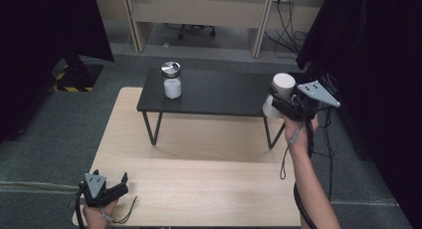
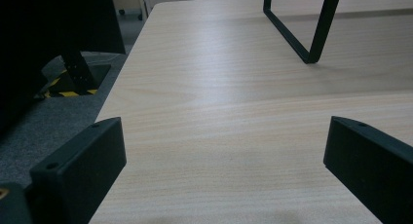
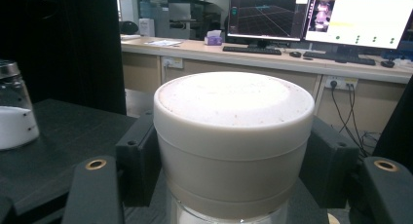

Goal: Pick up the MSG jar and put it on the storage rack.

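From the high view, we are holding the right gripper [image 1: 283,100] at the right end of the black shelf [image 1: 219,92], its jaws closing on a cream-lidded jar [image 1: 280,92] that is standing just at that end of the shelf, the cream lid rising above the jaws and the pale body showing below them. A second jar with a metal lid [image 1: 171,80] is standing upright on the same shelf, well apart from those jaws and off to their left. We are resting the left gripper [image 1: 115,186] low at the near left corner of the light wood bench [image 1: 199,189], its jaws standing apart with nothing between them, far from both jars. In the left gripper view, we are looking along the two black jaws, which are spread wide at either side, with bare bench [image 2: 219,112] between and ahead of them; beyond the jaws, up and to the right, a black shelf leg [image 2: 307,34] is standing on the wood. In the right gripper view, the jaws are pressing against both sides of the cream-lidded jar [image 3: 234,136], gripping it at its lid, with clear glass showing just beneath; the metal-lidded jar [image 3: 14,112] is sitting on the shelf [image 3: 63,136] to the left of the jaws, apart from them, and monitors [image 3: 316,17] are glowing on a desk far behind.
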